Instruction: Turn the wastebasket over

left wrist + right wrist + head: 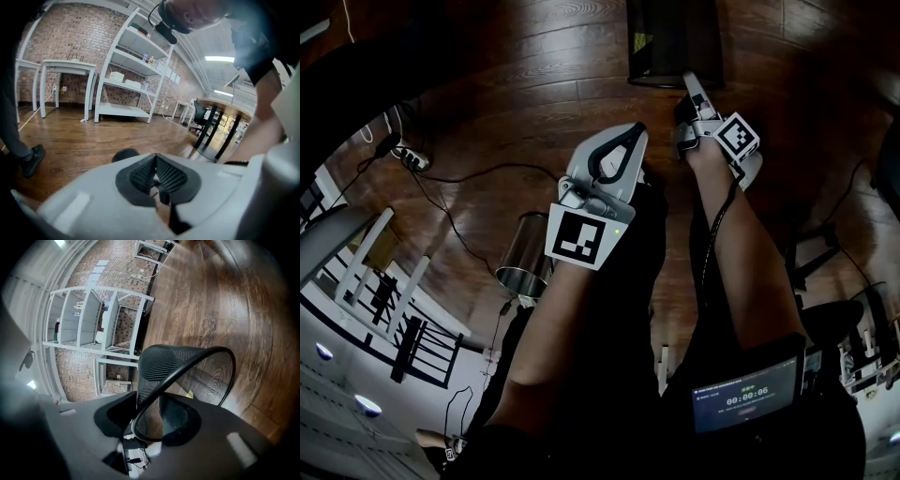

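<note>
The black mesh wastebasket [673, 42] stands on the wood floor at the top of the head view. My right gripper [690, 86] reaches its near edge. In the right gripper view the wastebasket [187, 371] fills the middle, its round rim runs between the jaws, and a yellow scrap [189, 393] shows inside. The right gripper [150, 414] is open, its pads apart from the rim. My left gripper [634, 133] hangs lower left of the basket, away from it. The left gripper [155, 161] is shut, its ribbed pads meeting at the tips with nothing between them.
A shiny metal can [525, 248] stands on the floor at the left. A power strip [412, 157] and cables trail beside it. White shelving [136, 70], a white table [68, 68] and a round table [225, 112] stand along the brick wall. A screen [745, 394] sits at my waist.
</note>
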The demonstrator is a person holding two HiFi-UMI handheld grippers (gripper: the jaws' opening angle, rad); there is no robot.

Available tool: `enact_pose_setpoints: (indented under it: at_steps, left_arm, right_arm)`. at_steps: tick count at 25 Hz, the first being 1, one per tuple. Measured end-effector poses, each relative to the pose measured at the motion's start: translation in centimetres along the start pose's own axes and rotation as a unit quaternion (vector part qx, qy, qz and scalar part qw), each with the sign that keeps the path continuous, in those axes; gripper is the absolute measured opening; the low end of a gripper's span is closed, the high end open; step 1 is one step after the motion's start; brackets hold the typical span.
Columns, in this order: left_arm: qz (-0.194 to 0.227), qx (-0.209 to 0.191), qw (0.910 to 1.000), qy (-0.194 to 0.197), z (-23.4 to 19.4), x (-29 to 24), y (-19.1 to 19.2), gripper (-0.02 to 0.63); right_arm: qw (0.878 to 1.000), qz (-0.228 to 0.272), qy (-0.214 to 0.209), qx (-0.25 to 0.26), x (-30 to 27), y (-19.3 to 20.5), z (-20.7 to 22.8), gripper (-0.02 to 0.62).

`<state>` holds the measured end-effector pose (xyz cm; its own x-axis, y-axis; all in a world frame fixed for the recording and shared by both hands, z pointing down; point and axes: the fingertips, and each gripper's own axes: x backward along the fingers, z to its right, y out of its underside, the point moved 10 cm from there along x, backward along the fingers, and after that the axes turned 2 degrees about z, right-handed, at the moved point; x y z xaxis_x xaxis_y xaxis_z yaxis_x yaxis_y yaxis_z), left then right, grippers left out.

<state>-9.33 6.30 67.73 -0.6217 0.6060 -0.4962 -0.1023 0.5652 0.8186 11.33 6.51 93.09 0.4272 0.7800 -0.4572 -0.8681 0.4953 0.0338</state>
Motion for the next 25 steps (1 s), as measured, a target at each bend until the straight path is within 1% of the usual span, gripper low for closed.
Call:
enact_pose_setpoints:
  at_steps: [1,3,5,7,9,10,12,16,17,18,19,20,21,23,25]
  left_arm:
    - [0.000,0.000,1.0000,-0.002,-0.1,0.0,0.1,-0.002]
    - [-0.002,-0.003,1.0000,-0.003,-0.2,-0.1,0.2,-0.002]
    - [-0.001,-0.004,1.0000,-0.003,0.0,-0.1,0.2,-0.002]
    - [0.001,0.000,1.0000,-0.006,0.1,0.1,0.2,-0.002]
    - [0.002,0.006,0.9999,-0.011,0.2,0.4,-0.3,-0.002]
    - [0.003,0.008,0.9999,-0.011,0.4,0.5,-0.6,-0.002]
    - [0.009,0.005,0.9999,-0.007,1.0,0.5,-1.6,-0.002]
    - [0.019,0.006,0.9998,-0.003,2.5,1.1,-4.0,-0.002]
    - [0.021,0.007,0.9998,-0.002,2.7,1.2,-4.6,-0.002]
    - [0.023,0.008,0.9997,-0.002,3.0,1.4,-5.3,-0.002]
    - [0.024,0.010,0.9997,-0.002,3.2,1.5,-5.9,-0.002]
    - [0.026,0.009,0.9996,-0.003,3.4,1.7,-6.6,-0.002]
    - [0.028,0.007,0.9996,-0.002,3.6,1.8,-7.1,-0.002]
    - [0.033,0.000,0.9995,-0.001,4.0,1.9,-8.2,-0.002]
    - [0.041,-0.001,0.9991,-0.003,4.3,1.9,-9.2,-0.002]
  right_arm:
    - [1.000,0.005,-0.004,-0.005,-0.6,-0.1,0.0,0.144]
    - [0.999,0.010,-0.026,-0.015,-1.6,-0.5,-0.3,0.117]
    - [0.998,0.009,-0.052,-0.021,-2.3,-0.8,-0.8,0.046]
    - [0.998,0.004,-0.064,-0.020,-2.5,-0.8,-1.5,0.029]
    - [0.997,-0.003,-0.072,-0.009,-2.6,-1.1,-2.8,0.012]
    - [0.997,-0.006,-0.071,0.001,-2.6,-1.4,-3.6,0.009]
    - [0.998,-0.013,-0.052,0.015,-2.2,-2.5,-5.0,0.009]
    - [0.999,-0.021,-0.017,0.024,-0.3,-4.6,-7.3,0.009]
    - [0.999,-0.027,-0.017,0.043,0.0,-5.4,-8.0,0.009]
    - [0.996,-0.036,-0.018,0.074,0.1,-6.3,-8.8,0.009]
    - [0.993,-0.049,-0.014,0.109,0.2,-7.3,-9.7,0.009]
    - [0.987,-0.067,-0.001,0.148,0.3,-8.1,-10.4,0.009]
    - [0.978,-0.089,0.021,0.187,0.4,-8.8,-11.1,0.009]
    - [0.953,-0.134,0.072,0.261,0.5,-10.0,-12.0,0.009]
    - [0.921,-0.177,0.112,0.327,0.6,-11.0,-12.8,0.009]
